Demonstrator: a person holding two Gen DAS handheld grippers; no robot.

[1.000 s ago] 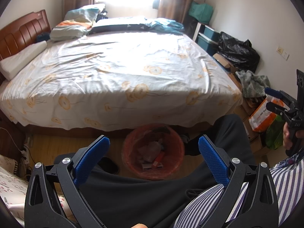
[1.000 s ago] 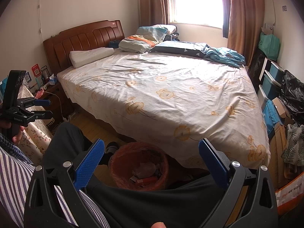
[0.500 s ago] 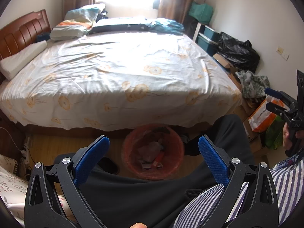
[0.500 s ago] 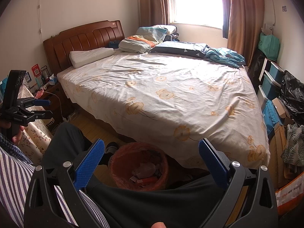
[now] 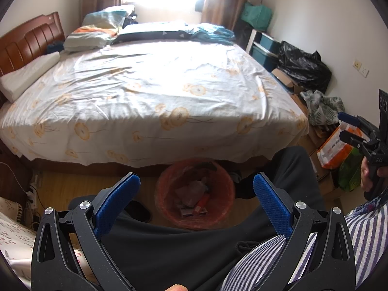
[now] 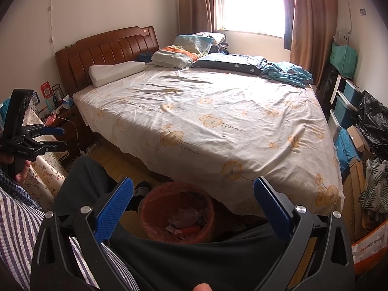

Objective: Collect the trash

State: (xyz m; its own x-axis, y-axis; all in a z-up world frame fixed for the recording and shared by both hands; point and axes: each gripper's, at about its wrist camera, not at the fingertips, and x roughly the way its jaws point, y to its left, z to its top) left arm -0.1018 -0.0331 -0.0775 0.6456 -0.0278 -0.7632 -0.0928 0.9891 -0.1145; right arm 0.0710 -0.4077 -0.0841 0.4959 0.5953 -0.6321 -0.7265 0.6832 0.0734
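Here, I hold both black grippers with blue pads, left (image 5: 196,189) and right (image 6: 193,194), spread wide and empty above the orange-lined round wastebasket (image 5: 195,197) of trash at the bed's (image 5: 150,97) foot.

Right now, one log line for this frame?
left claw: open, empty | right claw: open, empty | bin: on floor by bed, holds trash | phase: nothing picked up yet

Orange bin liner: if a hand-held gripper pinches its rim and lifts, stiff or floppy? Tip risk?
Probably floppy: the bin liner looks like thin, crinkled film over the rim, so it may bunch or slip off. Likely light: only a few wrappers and small boxes lie at the bottom. Tip risk seems low: the bin stands upright on the floor, but it may slide.
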